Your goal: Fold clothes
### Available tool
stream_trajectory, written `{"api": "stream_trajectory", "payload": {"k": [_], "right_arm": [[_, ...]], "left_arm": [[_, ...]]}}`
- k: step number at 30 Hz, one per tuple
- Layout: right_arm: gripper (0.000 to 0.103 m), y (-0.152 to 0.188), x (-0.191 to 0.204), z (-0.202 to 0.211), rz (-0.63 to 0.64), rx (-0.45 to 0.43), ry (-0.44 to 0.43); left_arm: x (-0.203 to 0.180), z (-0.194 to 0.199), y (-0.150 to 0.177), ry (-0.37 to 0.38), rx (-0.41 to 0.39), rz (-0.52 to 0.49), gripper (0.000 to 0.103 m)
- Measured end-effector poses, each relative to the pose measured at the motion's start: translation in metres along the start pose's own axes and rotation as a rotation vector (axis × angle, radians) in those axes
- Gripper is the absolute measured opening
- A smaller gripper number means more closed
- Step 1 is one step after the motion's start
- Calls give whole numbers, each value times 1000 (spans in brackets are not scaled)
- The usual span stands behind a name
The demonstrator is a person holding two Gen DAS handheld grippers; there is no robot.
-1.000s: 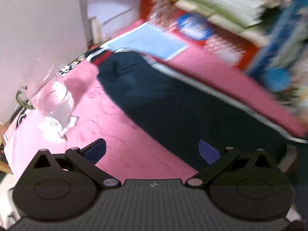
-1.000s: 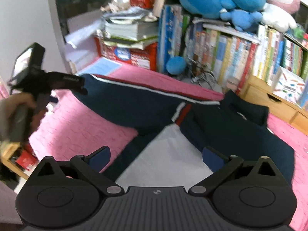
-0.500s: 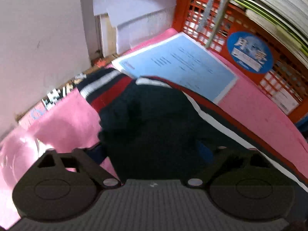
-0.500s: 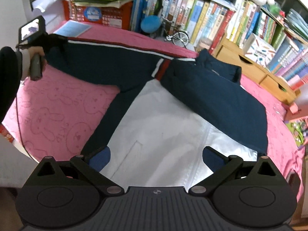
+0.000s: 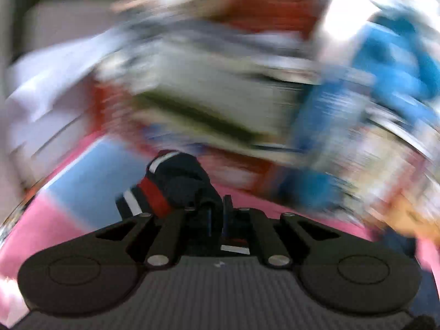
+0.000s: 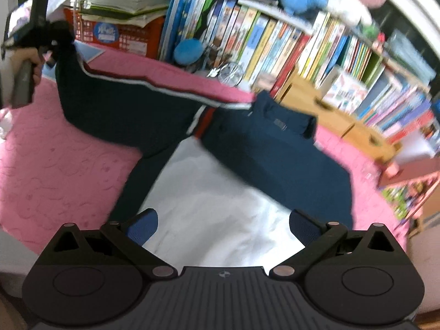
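Left wrist view is showing the left gripper [image 5: 217, 217] pinching the jacket [image 6: 275, 159] cuff [image 5: 154, 192], folding the sleeve inward next, while the right gripper [image 6: 222, 225] is hovering open above the jacket.

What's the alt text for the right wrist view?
A navy jacket with a white lining lies open on a pink bedspread, and the left gripper, held in a hand, has its sleeve cuff lifted at far left. The right gripper hovers with jaws open over the lining; a bookshelf stands behind.
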State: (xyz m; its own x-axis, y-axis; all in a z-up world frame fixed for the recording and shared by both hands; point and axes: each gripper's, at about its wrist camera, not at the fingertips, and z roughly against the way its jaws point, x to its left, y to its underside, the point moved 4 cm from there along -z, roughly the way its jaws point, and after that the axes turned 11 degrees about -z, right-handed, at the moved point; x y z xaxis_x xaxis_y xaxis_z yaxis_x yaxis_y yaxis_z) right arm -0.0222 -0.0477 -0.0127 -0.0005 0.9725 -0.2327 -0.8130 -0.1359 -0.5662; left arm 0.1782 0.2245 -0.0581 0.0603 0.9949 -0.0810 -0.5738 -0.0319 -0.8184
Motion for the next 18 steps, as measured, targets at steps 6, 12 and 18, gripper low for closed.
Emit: {"api": "stream_trajectory", "payload": {"k": [6,12,18], "right_arm": [[103,-24,-61,-2,-191,-42,77],[103,-25,-87,-16,-324,-31,13],[103,-31,-58,-71,-411,55,-165]], "left_arm": [[-135,19,44,358,170,-374,56],[-152,55,78,440,192,-412,86],[-108,61,94,278,276,-348,86]]}}
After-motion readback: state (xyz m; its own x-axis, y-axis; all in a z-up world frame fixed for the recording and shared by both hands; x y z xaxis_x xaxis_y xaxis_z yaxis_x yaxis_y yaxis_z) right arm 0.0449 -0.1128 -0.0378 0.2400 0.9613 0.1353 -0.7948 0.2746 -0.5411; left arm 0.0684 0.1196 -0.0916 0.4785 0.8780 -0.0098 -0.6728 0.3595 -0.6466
